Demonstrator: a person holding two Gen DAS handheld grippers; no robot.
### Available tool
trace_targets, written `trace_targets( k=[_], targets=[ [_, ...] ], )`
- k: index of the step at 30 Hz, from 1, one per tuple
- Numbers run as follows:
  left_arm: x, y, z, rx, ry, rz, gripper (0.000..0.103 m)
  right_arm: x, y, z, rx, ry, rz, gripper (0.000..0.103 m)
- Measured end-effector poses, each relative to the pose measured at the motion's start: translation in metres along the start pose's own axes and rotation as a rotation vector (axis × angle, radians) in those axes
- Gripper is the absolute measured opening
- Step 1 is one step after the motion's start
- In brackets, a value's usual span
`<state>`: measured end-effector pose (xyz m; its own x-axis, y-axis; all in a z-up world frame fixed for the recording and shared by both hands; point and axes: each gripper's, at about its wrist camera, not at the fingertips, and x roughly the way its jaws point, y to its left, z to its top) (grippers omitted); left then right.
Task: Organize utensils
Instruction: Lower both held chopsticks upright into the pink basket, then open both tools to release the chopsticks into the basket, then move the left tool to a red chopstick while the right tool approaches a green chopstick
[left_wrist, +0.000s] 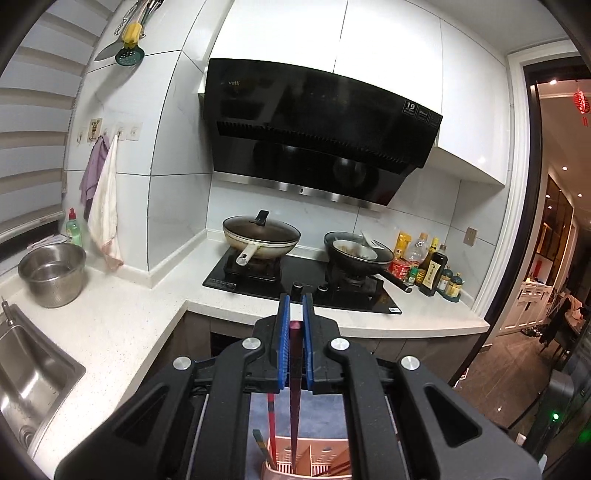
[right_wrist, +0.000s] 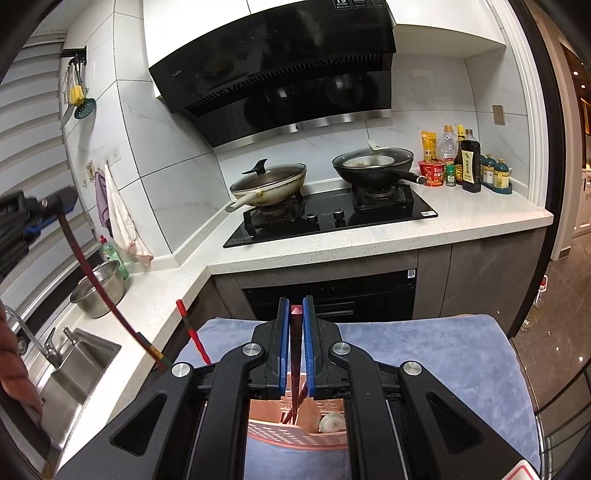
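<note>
Left wrist view, centre frame: left gripper (left_wrist: 296, 317) pinches a dark red lacquered chopstick (left_wrist: 295, 369) near its top above the pink slotted plastic holder (left_wrist: 314, 452) — stiff, light, slippery — while the right gripper (right_wrist: 295, 321) clamps another.

a blue towel (right_wrist: 424, 354) covers the near surface, with a pink utensil basket (right_wrist: 295, 435) on it. the far white bench (right_wrist: 369, 243) carries a black hob (right_wrist: 332, 218), bottles (right_wrist: 467, 162) right, steel bowl (right_wrist: 99, 291) left.
</note>
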<state>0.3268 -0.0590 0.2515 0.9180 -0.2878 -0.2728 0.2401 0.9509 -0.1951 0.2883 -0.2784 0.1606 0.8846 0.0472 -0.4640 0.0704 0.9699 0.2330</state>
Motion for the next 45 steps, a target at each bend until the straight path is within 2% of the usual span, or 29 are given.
trace_targets(
  k=[8, 9, 10, 11, 13, 16, 18, 21, 27, 29, 38, 45],
  targets=[
    [0.034, 0.006, -0.049, -0.008, 0.094, 0.018, 0.008, 0.001, 0.002, -0.009, -0.023, 0.024, -0.025, 0.008],
    [0.036, 0.006, -0.056, -0.007, 0.112, 0.031, 0.009, 0.000, 0.002, -0.010, -0.030, 0.018, -0.035, 0.012],
    [0.036, 0.007, -0.059, -0.006, 0.120, 0.038, 0.018, -0.003, 0.003, -0.011, -0.041, 0.013, -0.048, 0.019],
    [0.034, 0.008, -0.062, -0.006, 0.133, 0.055, 0.034, -0.005, 0.003, -0.011, -0.046, 0.009, -0.054, 0.022],
    [0.028, 0.012, -0.065, -0.014, 0.132, 0.074, 0.052, -0.014, 0.002, -0.012, -0.047, -0.006, -0.056, 0.032],
    [0.012, 0.016, -0.068, -0.008, 0.124, 0.092, 0.058, -0.029, -0.001, -0.013, -0.042, -0.026, -0.063, 0.039],
    [0.003, 0.017, -0.072, 0.004, 0.143, 0.107, 0.059, -0.039, -0.003, -0.015, -0.033, -0.034, -0.061, 0.043],
    [-0.014, 0.019, -0.086, 0.011, 0.181, 0.126, 0.069, -0.055, -0.007, -0.023, -0.016, -0.033, -0.053, 0.047],
    [-0.050, 0.019, -0.136, 0.062, 0.273, 0.129, 0.070, -0.085, -0.010, -0.063, -0.027, 0.014, -0.051, 0.049],
    [-0.060, 0.020, -0.155, 0.077, 0.309, 0.130, 0.073, -0.095, -0.008, -0.088, -0.064, 0.049, -0.077, 0.049],
    [-0.104, 0.037, -0.251, 0.071, 0.501, 0.142, 0.073, -0.118, -0.012, -0.188, -0.110, 0.218, -0.129, 0.049],
    [-0.130, 0.035, -0.292, 0.088, 0.562, 0.130, 0.073, -0.124, -0.011, -0.249, -0.123, 0.325, -0.143, 0.049]
  ],
)
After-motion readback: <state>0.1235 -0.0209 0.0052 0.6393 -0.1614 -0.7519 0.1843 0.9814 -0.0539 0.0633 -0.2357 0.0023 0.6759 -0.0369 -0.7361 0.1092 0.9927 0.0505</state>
